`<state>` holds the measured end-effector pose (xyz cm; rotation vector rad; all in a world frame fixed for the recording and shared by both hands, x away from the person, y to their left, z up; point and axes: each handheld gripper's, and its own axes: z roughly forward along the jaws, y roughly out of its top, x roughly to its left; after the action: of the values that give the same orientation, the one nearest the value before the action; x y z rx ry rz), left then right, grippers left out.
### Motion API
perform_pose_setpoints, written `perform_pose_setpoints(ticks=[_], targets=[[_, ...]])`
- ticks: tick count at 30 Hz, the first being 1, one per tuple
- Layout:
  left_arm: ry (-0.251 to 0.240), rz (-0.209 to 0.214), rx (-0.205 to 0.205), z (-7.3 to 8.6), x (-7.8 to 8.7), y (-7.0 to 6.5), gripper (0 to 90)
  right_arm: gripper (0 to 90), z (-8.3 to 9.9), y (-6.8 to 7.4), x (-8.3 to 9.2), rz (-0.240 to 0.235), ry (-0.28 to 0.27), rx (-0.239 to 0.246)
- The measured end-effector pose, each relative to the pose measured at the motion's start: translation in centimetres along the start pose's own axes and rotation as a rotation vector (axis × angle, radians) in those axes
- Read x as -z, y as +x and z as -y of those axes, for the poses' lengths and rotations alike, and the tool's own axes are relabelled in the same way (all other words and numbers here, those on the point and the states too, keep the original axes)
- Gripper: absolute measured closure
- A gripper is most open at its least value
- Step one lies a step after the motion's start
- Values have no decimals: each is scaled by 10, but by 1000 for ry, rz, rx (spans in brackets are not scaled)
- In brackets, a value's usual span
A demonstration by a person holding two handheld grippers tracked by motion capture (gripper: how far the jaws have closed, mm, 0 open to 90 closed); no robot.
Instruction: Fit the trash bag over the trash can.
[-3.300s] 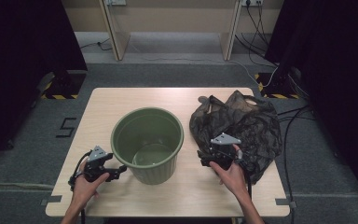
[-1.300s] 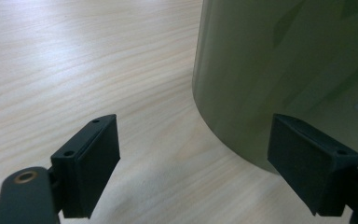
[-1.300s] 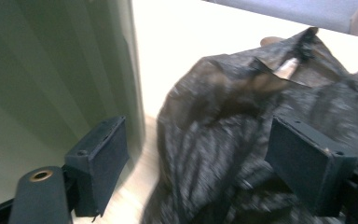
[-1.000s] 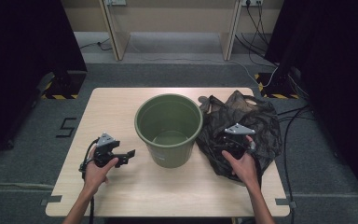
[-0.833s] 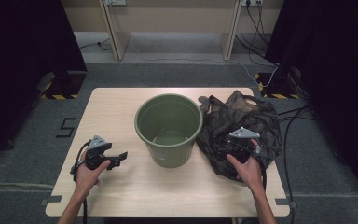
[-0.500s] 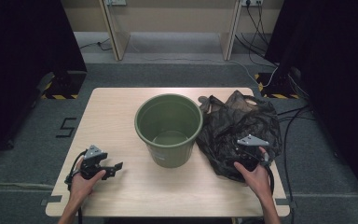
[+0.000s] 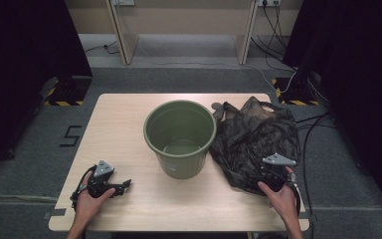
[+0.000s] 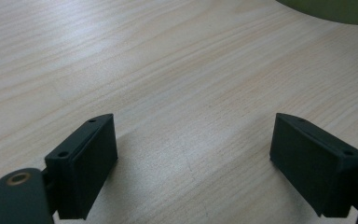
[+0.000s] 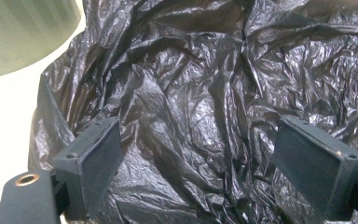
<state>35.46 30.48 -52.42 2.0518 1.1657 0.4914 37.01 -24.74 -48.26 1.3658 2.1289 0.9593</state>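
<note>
A green plastic bucket (image 7: 180, 137) stands upright and empty in the middle of the wooden table (image 7: 124, 119). To its right lies a crumpled black plastic bag (image 7: 256, 137), touching the bucket's side. My left gripper (image 7: 122, 186) rests low at the table's front left, open, with only bare wood between its jaws (image 8: 193, 158). My right gripper (image 7: 273, 174) hovers over the bag's near edge, open, its jaws spread above the wrinkled black plastic (image 9: 200, 102) without pinching it. The bucket's rim (image 9: 23, 32) shows at the upper left of the right gripper view.
The table stands on grey carpet, with a taped mark (image 7: 70, 135) on the floor at the left. Cables (image 7: 308, 124) trail down off the right side. Dark curtains flank both sides and wooden furniture legs (image 7: 117, 30) stand behind.
Both hands pulled back toward the front edge and sank lower. The left gripper came away from the bucket to the front left; the right slid down to the bag's near edge. The bucket stayed put.
</note>
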Motion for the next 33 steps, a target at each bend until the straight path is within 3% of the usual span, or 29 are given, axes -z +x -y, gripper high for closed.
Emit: perform_pose_setpoints(ticks=[12, 19, 24, 26, 28, 31, 32, 33], targets=[[0, 0, -1, 0, 0, 0, 135, 154, 6, -1, -6, 10, 31, 17], [0, 0, 0, 0, 0, 0, 135, 147, 17, -6, -19, 30, 115, 20], [0, 0, -1, 0, 0, 0, 135, 158, 18, -7, -19, 11, 107, 14], [0, 0, 0, 0, 0, 0, 135, 275, 18, -7, -18, -3, 98, 21], [0, 0, 0, 0, 0, 0, 135, 511, 18, -10, -16, -22, 71, 32], [0, 0, -1, 0, 0, 0, 135, 692, 19, -13, -15, -39, 51, 30], [0, 0, -1, 0, 0, 0, 135, 692, 19, -13, -15, -39, 51, 30], [0, 0, -1, 0, 0, 0, 135, 789, 19, -13, -16, -48, 46, 39]])
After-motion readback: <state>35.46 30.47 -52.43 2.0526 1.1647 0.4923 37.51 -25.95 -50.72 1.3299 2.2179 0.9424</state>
